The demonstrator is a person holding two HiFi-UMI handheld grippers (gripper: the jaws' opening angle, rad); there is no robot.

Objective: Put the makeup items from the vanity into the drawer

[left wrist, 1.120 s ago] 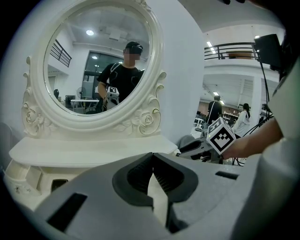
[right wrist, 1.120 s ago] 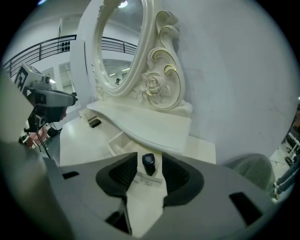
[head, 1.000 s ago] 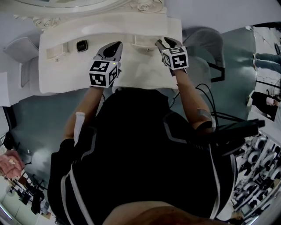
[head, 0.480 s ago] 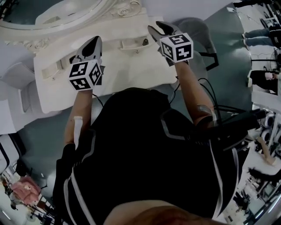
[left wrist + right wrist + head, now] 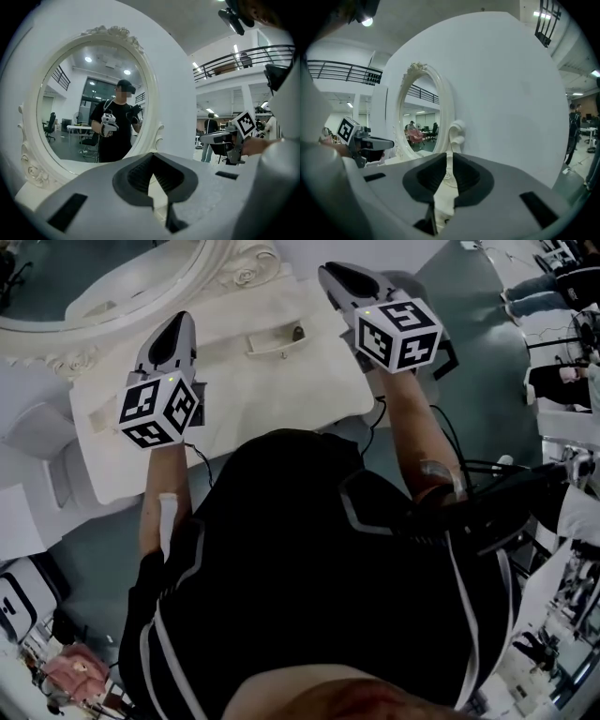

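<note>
white vanity (image 5: 281, 395) under an oval mirror (image 5: 84, 277). below the mirror, left gripper (image 5: 177, 322) clenched, empty; right gripper (image 5: 330, 274) closing on nothing. a dark makeup item (image 5: 298, 332) lies in a tray (image 5: 267, 343) below the mirror.

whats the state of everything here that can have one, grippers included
left hand-held gripper: jaws together at the tips, empty
right hand-held gripper: jaws closing, a slit apart, nothing between
ornate white oval mirror: upright, reflecting the person
small dark item: resting in a shallow white tray on the white vanity top, type unclear
</note>
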